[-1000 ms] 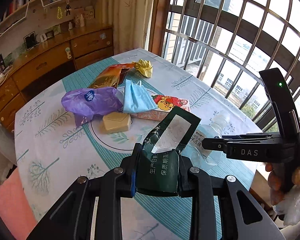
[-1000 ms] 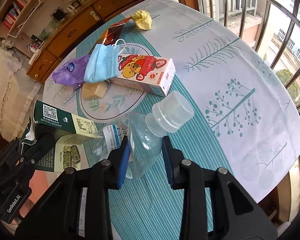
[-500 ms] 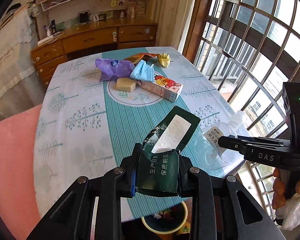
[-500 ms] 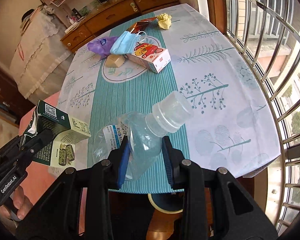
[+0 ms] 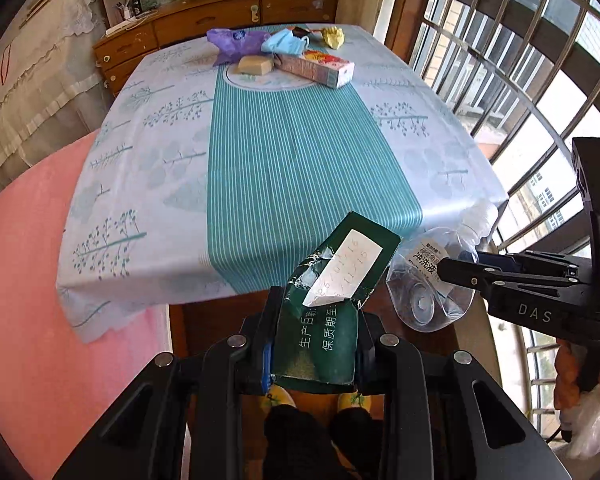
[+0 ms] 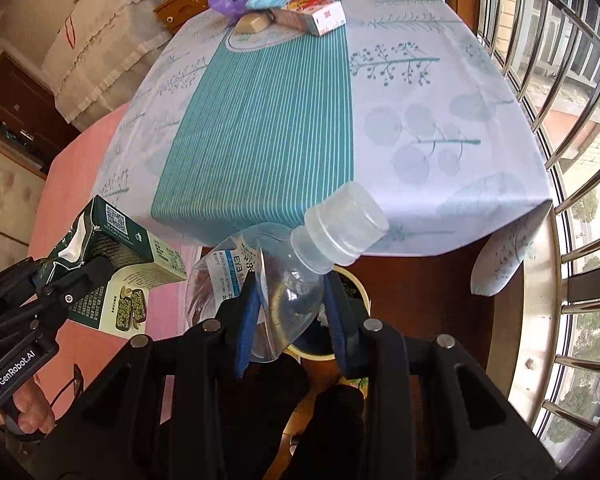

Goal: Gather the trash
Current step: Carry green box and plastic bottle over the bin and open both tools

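Your left tool [image 5: 314,344] is clenched on a torn dark green carton [image 5: 332,312], held off the near edge of the bench [image 5: 260,160]. Your right tool [image 6: 290,320] grips a crushed clear plastic bottle [image 6: 284,280] by its shoulder, cap pointing up toward the bench edge, with a round bin [image 6: 354,288] partly visible directly below it on the floor. You hold the two items side by side, close but apart. At the far end of the bench the rest of the trash lies clustered: a purple bag [image 5: 232,42], a blue face mask [image 5: 286,42], a tan block [image 5: 254,65], a cartoon-printed box [image 5: 320,68] and a crumpled yellow wrapper [image 5: 334,36].
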Motion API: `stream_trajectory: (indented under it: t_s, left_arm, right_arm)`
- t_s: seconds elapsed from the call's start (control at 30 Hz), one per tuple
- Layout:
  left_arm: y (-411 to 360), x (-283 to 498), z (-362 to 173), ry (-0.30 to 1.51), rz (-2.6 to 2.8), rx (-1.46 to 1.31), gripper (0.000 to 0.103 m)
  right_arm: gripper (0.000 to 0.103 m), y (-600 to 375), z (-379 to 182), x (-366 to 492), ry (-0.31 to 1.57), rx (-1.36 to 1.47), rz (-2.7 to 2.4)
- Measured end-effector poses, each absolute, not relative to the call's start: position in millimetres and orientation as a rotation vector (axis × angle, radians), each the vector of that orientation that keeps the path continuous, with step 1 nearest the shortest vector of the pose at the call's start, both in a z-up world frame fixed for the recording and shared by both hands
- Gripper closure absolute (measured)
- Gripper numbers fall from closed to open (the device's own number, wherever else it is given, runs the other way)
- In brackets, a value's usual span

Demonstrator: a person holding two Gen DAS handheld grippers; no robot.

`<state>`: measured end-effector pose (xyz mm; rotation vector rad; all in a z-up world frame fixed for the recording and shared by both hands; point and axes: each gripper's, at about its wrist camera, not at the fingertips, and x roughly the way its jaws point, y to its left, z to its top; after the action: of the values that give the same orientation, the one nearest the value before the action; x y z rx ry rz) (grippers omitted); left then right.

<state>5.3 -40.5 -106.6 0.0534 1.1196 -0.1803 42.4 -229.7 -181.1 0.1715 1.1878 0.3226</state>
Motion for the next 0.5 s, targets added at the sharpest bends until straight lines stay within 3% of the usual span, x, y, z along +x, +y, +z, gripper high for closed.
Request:
stream_trajectory:
  t_s: [0.5]
  left_arm:
    - [-40, -21, -294, 1.343, -0.163, 0.049, 0.075]
  right_arm:
    - [0.075, -215, -357, -12, 1.424, 0.138, 0.207]
